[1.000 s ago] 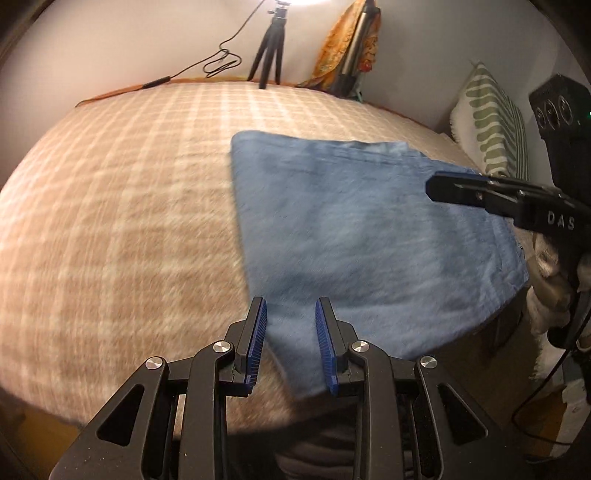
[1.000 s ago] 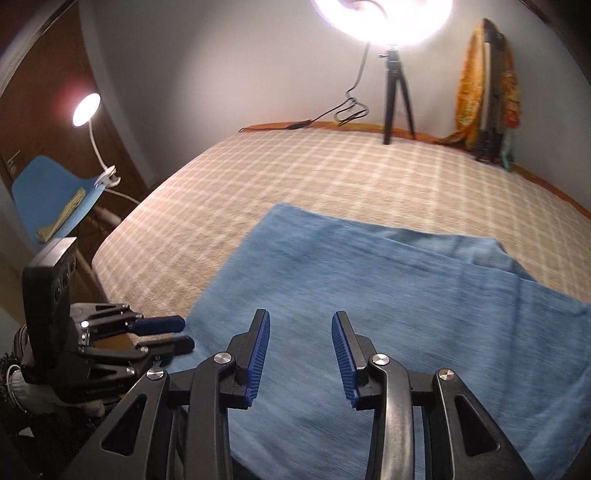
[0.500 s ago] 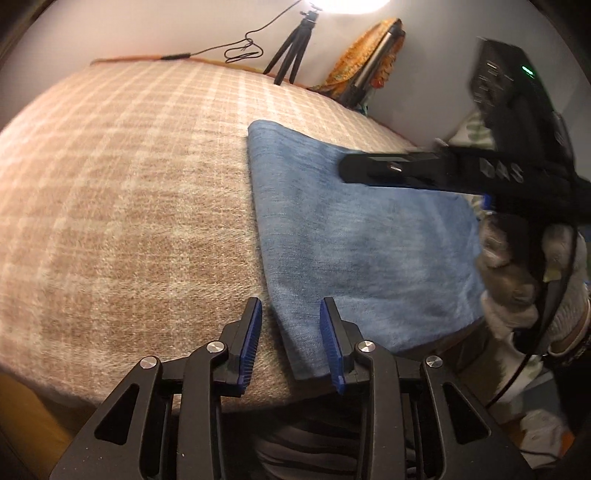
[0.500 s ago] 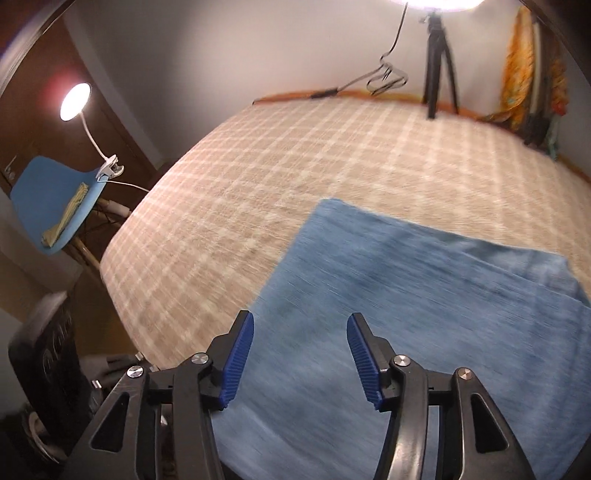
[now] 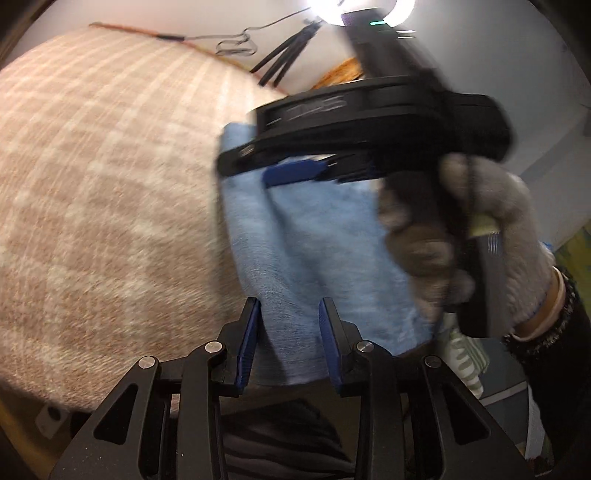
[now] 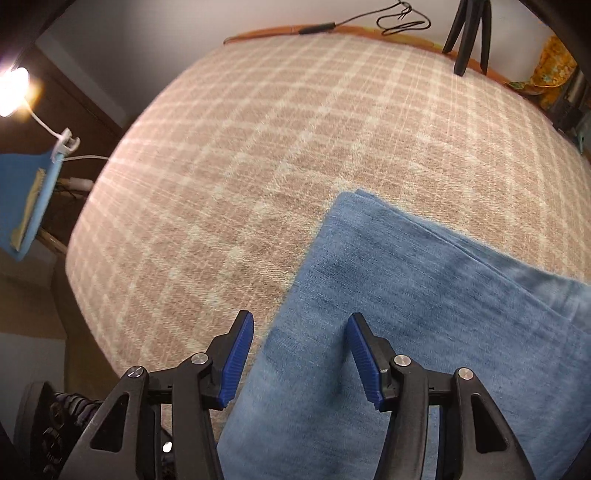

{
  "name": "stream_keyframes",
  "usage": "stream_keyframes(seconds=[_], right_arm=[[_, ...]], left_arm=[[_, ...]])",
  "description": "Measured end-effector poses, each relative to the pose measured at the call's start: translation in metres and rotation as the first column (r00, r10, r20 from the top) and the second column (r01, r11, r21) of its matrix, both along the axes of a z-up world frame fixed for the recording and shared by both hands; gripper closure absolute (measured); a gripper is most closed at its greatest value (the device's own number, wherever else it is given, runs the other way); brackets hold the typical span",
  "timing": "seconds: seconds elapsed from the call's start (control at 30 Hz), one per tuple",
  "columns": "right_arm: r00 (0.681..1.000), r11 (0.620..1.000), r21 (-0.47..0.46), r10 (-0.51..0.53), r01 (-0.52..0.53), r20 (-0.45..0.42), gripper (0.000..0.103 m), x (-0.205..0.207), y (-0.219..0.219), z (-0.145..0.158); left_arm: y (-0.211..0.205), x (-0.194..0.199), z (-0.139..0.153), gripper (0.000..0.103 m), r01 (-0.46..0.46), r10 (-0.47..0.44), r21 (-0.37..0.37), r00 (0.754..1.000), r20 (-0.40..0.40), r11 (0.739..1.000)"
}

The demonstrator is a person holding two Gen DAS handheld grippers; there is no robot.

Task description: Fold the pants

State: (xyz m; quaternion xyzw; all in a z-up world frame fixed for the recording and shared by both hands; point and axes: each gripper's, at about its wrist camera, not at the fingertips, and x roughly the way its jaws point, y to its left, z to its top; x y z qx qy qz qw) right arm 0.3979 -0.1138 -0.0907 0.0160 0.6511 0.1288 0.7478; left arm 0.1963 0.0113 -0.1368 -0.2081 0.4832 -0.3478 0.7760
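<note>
Blue pants (image 6: 424,306): folded into a flat, layered rectangle, lying on the bed (image 6: 258,155) at its near edge; one corner points toward the middle of the bed, and the near end reaches the bed's edge.

Bed: covered in a tan and cream checked blanket.

Left gripper (image 5: 290,339): low at the near end of the pants, fingers (image 5: 248,332) parted a little, with the pants' near corner showing between them; no pad is seen pressing on the cloth.

Right gripper (image 6: 299,354): over the pants' left edge, pointing steeply down; its fingers have just been opening and stand apart, one over the blanket, the other over the pants, neither clamping the cloth. In the left wrist view it (image 5: 295,173) is blurred above the pants, held by a hand in a grey glove (image 5: 476,236).

Tripod (image 6: 469,33): at the bed's far side.

Clip lamp (image 6: 14,88): beyond the bed's left side, lit.
</note>
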Motion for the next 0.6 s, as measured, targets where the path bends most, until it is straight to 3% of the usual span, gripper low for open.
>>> stream_keyframes(seconds=[0.13,0.37,0.47,0.57,0.6], right_arm=[[0.999,0.996,-0.069,0.046,-0.047,-0.017,0.047,0.003,0.014,-0.006],[0.991,0.974,-0.187,0.129,-0.131,-0.018,0.049,-0.005,0.035,-0.016],[0.989,0.963,-0.229,0.146,-0.144,-0.008,0.064,-0.009,0.039,-0.017],[0.992,0.973,-0.195,0.123,-0.123,-0.011,0.079,-0.014,0.035,-0.014],[0.994,0.979,-0.172,0.108,-0.108,-0.009,0.084,-0.015,0.030,-0.012]], left_arm=[[-0.016,-0.005,0.015,0.074,0.042,-0.043,0.013,0.995,0.086,0.999],[-0.035,-0.004,0.018,0.074,0.062,-0.065,0.038,0.992,0.104,0.997],[-0.042,-0.005,0.020,0.074,0.063,-0.069,0.056,0.991,0.114,0.996],[-0.047,-0.006,0.023,0.074,0.041,-0.050,0.079,0.992,0.119,0.996],[-0.047,-0.016,0.028,0.069,0.025,-0.036,0.093,0.992,0.122,0.995]])
